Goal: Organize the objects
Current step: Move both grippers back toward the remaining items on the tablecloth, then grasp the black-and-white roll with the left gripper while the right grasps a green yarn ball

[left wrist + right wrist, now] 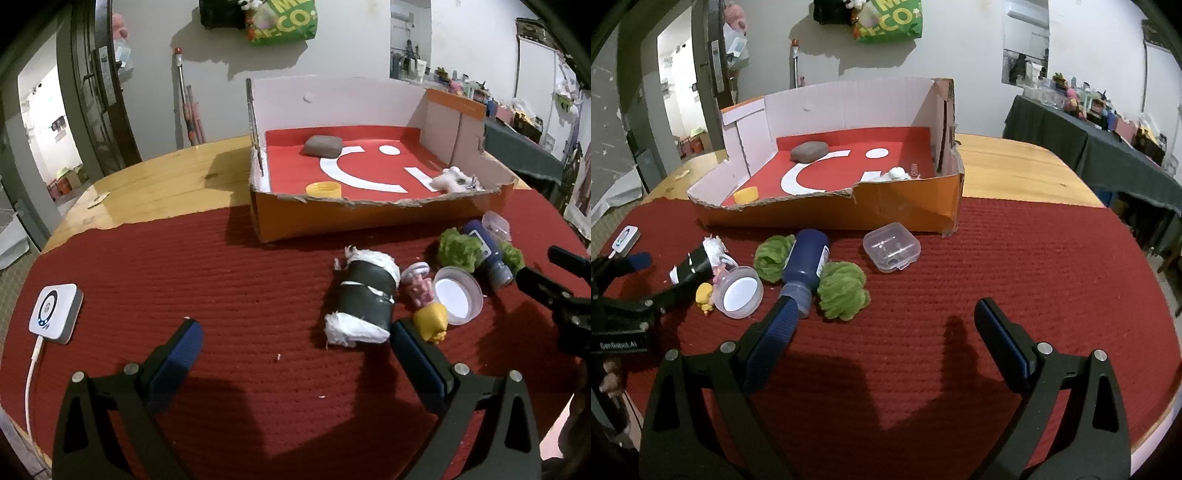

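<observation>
Right wrist: cardboard box [905,210] holds grey block [809,150] (yellow cap [746,194] too).

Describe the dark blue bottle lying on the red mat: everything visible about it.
The dark blue bottle looks like glossy plastic, with a white label strip along its side and a lighter, greyish-blue cap. It lies on its side on the red mat, cap toward the right gripper, base toward the cardboard box. It sits between two green fuzzy clumps, one on its left, one on its right, apparently pressed against both. The open gripper's left finger tip reaches up beside its cap; contact cannot be told.
</observation>
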Demonstrator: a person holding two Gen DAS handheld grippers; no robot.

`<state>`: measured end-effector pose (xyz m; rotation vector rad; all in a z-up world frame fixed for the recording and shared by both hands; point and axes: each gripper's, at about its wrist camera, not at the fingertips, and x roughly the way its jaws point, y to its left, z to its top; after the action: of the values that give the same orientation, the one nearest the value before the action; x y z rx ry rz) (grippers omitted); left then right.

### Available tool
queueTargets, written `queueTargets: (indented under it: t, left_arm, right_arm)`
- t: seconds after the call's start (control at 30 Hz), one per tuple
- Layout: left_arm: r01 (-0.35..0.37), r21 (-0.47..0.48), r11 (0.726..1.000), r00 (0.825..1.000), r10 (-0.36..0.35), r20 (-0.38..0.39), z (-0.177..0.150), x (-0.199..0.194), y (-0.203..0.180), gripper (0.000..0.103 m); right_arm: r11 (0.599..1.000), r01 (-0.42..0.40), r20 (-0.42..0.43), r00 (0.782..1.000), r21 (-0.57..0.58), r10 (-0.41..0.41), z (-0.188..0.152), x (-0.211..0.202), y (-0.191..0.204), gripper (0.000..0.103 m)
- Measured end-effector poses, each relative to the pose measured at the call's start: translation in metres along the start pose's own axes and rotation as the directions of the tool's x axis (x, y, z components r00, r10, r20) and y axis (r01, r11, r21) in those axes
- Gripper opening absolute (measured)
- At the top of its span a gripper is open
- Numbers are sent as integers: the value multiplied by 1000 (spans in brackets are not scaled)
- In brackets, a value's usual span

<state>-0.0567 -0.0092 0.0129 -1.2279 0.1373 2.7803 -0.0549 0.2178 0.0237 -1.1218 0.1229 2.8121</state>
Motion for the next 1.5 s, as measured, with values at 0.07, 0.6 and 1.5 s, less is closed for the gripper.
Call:
queueTargets:
  t: [0.07, 0.6, 1.5]
  left_arm:
    - [15, 13, 1000, 1000, -14, -9, 2, 2, -1, 100]
    - [86, 91, 992, 996, -83, -30, 12, 10, -14, 80]
    - [188, 118, 975, 982, -187, -16, 14, 11, -24, 35]
  right_arm:
    - [1000, 2, -14, 1000, -18, -2, 2, 2, 1, 98]
    - [997, -13, -108, 994, -71, 5, 7, 21, 0, 97]
    - [989, -120, -121, 987, -87, 109, 14, 27, 15, 28]
